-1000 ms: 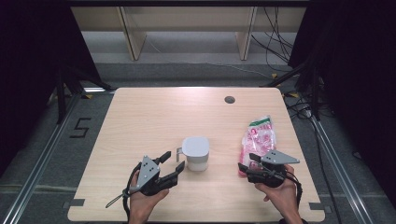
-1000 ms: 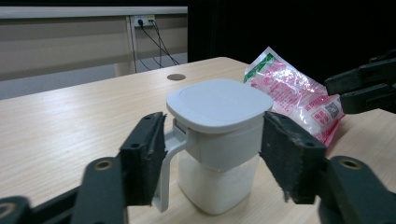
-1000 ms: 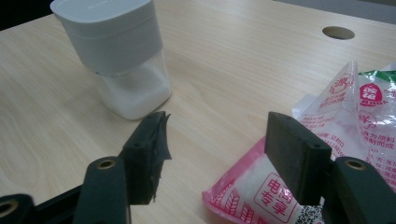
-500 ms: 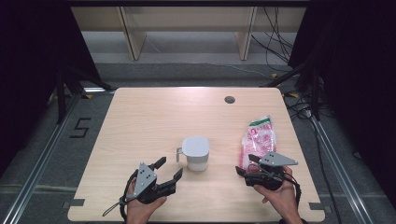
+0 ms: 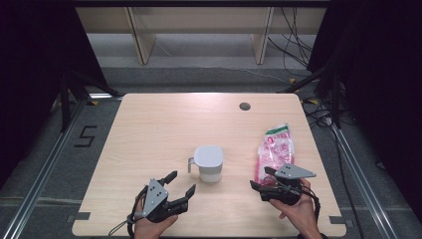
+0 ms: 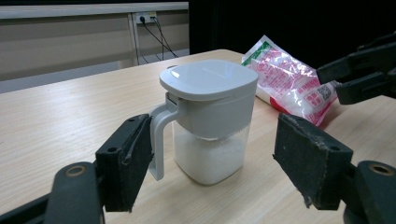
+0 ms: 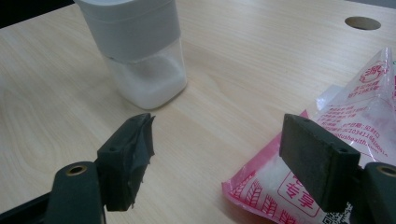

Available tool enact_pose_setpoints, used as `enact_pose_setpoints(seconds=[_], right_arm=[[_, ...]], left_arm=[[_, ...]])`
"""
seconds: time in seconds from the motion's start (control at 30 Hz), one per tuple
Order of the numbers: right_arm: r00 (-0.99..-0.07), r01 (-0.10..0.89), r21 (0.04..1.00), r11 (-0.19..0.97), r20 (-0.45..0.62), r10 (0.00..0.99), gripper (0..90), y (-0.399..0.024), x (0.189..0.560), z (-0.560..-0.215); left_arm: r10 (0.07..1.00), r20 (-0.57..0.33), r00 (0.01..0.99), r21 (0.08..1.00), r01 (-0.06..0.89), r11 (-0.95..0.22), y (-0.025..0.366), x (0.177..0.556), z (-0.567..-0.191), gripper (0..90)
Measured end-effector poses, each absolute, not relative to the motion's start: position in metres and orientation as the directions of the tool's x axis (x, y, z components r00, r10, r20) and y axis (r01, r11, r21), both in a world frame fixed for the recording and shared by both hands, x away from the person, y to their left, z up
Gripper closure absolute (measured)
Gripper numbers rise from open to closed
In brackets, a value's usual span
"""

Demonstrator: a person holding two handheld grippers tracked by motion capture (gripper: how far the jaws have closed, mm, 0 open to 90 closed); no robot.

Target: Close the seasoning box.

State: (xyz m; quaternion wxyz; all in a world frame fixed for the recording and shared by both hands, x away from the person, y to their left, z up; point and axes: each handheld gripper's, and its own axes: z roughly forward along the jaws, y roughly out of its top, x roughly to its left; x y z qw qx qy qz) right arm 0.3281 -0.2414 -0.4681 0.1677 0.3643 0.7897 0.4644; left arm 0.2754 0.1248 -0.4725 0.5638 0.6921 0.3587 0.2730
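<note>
Pale wood surface (image 5: 149, 129) carries a lidded white jug (image 5: 208, 163) near its front middle and a pink bag (image 5: 275, 149) rightward. Left claw (image 5: 180, 183) and right claw (image 5: 260, 179), jaws just widening, hover released; dark room, grey floor (image 5: 199, 50) beyond.

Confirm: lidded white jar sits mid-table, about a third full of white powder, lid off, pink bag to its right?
Not quite: the lid is on, closed over the jar, as the left gripper view shows. The rest holds: the jar sits mid-table, about a third full of white powder, with the pink bag to its right in the high view.
</note>
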Motion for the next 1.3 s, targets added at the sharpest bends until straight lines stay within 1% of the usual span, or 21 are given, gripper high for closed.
enact_pose_setpoints(seconds=[0.13,0.17,0.23,0.37,0.4,0.47,0.5,0.53,0.57,0.6,0.63,0.67,0.7,0.73,0.83,0.9,1.07,1.1,1.13,1.23,1.3], right_arm=[[-0.671,0.447,0.841,0.305,0.09,0.736,26.8,-0.242,0.326,-0.47],[-0.667,0.458,0.84,0.29,0.11,0.737,26.7,-0.241,0.325,-0.471],[-0.671,0.457,0.834,0.31,0.095,0.735,26.6,-0.242,0.324,-0.472],[-0.665,0.469,0.835,0.288,0.119,0.737,26.6,-0.243,0.32,-0.474],[-0.673,0.462,0.835,0.298,0.111,0.731,26.6,-0.245,0.321,-0.475],[-0.664,0.487,0.822,0.294,0.13,0.736,26.6,-0.244,0.317,-0.476],[-0.676,0.465,0.832,0.304,0.112,0.728,26.5,-0.246,0.319,-0.477],[-0.669,0.479,0.824,0.302,0.121,0.733,26.5,-0.245,0.317,-0.477],[-0.679,0.464,0.831,0.306,0.112,0.725,26.4,-0.246,0.318,-0.478],[-0.668,0.483,0.825,0.292,0.132,0.732,26.4,-0.245,0.315,-0.478],[-0.676,0.471,0.826,0.308,0.114,0.728,26.4,-0.247,0.316,-0.478],[-0.681,0.464,0.83,0.309,0.111,0.724,26.3,-0.247,0.316,-0.479],[-0.676,0.461,0.83,0.314,0.1,0.73,26.3,-0.247,0.315,-0.479],[-0.667,0.486,0.822,0.297,0.129,0.734,26.3,-0.247,0.312,-0.479],[-0.682,0.46,0.827,0.322,0.097,0.725,26.1,-0.249,0.312,-0.481],[-0.672,0.492,0.812,0.316,0.123,0.731,26.1,-0.249,0.308,-0.481],[-0.681,0.469,0.82,0.328,0.098,0.726,25.8,-0.251,0.308,-0.482],[-0.672,0.489,0.815,0.312,0.124,0.73,25.7,-0.25,0.306,-0.482],[-0.686,0.47,0.821,0.325,0.107,0.72,25.7,-0.251,0.307,-0.482],[-0.679,0.483,0.815,0.32,0.118,0.725,25.7,-0.251,0.306,-0.483],[-0.678,0.473,0.822,0.317,0.11,0.727,25.7,-0.252,0.306,-0.483]], left_arm=[[0.805,-0.015,0.593,0.972,0.197,-0.127,0.124,0.277,-0.475,25.5],[0.805,-0.006,0.593,0.969,0.202,-0.142,0.124,0.277,-0.475,25.4],[0.802,-0.002,0.597,0.966,0.208,-0.152,0.124,0.276,-0.476,25.4],[0.801,-0.012,0.598,0.968,0.207,-0.14,0.123,0.276,-0.478,25.3],[0.801,-0.012,0.599,0.968,0.208,-0.141,0.123,0.276,-0.478,25.4],[0.8,-0.006,0.6,0.968,0.205,-0.146,0.124,0.276,-0.477,25.3],[0.802,-0.009,0.598,0.967,0.21,-0.146,0.125,0.276,-0.477,25.3],[0.806,-0.012,0.592,0.966,0.215,-0.144,0.125,0.276,-0.477,25.3],[0.807,-0.016,0.59,0.966,0.217,-0.139,0.126,0.276,-0.477,25.3],[0.814,-0.033,0.58,0.966,0.227,-0.122,0.125,0.275,-0.477,25.2],[0.81,-0.014,0.586,0.966,0.216,-0.14,0.127,0.275,-0.477,25.2],[0.81,-0.025,0.586,0.969,0.212,-0.123,0.126,0.275,-0.477,25.2],[0.811,-0.018,0.584,0.969,0.211,-0.13,0.127,0.274,-0.477,25.2],[0.808,-0.007,0.589,0.969,0.203,-0.14,0.128,0.274,-0.476,25.2],[0.813,-0.014,0.582,0.967,0.214,-0.136,0.129,0.273,-0.477,25.2],[0.815,-0.029,0.578,0.969,0.216,-0.119,0.128,0.274,-0.479,25.1],[0.813,-0.016,0.582,0.969,0.209,-0.13,0.129,0.274,-0.48,25.1],[0.813,-0.016,0.582,0.969,0.209,-0.13,0.129,0.274,-0.48,25.0],[0.814,-0.016,0.581,0.969,0.208,-0.13,0.129,0.274,-0.48,25.0],[0.813,-0.01,0.582,0.969,0.205,-0.135,0.129,0.274,-0.48,24.9],[0.814,-0.011,0.581,0.969,0.207,-0.135,0.13,0.274,-0.48,24.9]])
